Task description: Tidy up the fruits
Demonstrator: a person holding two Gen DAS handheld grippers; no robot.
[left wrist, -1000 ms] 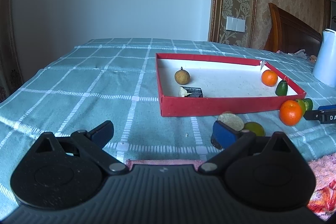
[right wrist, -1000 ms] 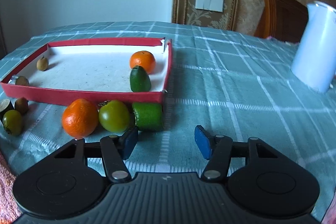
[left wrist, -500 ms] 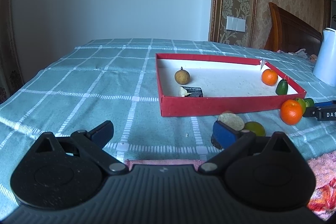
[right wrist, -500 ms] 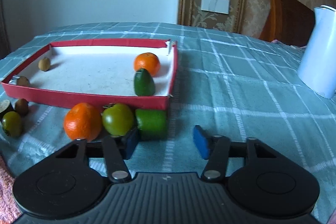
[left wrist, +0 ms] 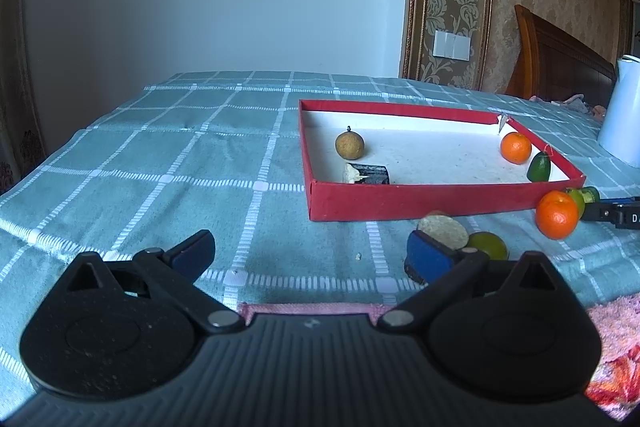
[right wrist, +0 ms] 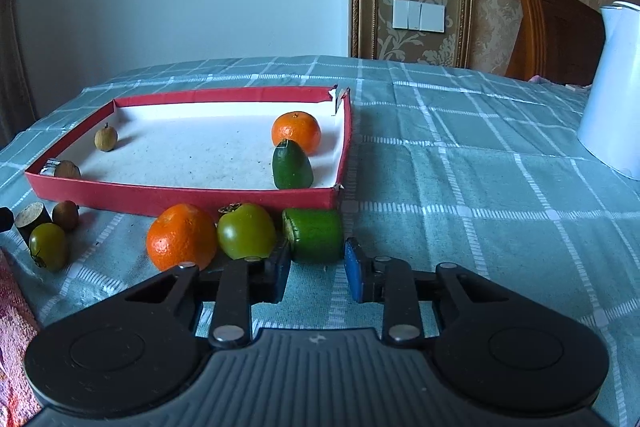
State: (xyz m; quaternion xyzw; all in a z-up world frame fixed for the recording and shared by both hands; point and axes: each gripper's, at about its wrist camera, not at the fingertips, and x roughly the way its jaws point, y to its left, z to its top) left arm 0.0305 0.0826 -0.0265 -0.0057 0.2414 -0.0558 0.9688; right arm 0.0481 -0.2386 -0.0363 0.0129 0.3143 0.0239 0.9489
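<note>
- **Bench** [right wrist: 480, 187]: covered in a green checked cloth and carries everything below.
- **Red tray** [right wrist: 180, 193]: shallow with a white floor, and the judged destination for the fruit. It holds an orange [right wrist: 296, 131], a dark green fruit [right wrist: 292, 165] just in front of it, and a small brown fruit [right wrist: 106, 138] at the far left. A cut stub lies in the near left corner.
- **White kettle** [right wrist: 612, 99]: stands well apart on the right and plays no part here.
- **Left gripper** [left wrist: 308, 255]: fingers spread wide with nothing between them.
- **Right gripper** [right wrist: 317, 267]: fingers closing to a narrow gap. The pads appear to press the sides of the green cut piece at its near end only.
- **Loose orange** [right wrist: 180, 237]: on the cloth outside the tray's front wall.
- **Green tomato** [right wrist: 246, 231]: between the loose orange and the green piece, touching or almost touching both.
- **Green cut piece** [right wrist: 316, 235]: on the cloth just outside the tray's near right corner. It is the item in hand.

**Hazards, as judged**
- The hold is shallow, so the piece could pivot or slip out on lifting.
- The left finger sits against the tomato and may roll it into the orange.
- The tray wall stands directly behind, so a low carry would catch its rim and shove the tray.
</note>
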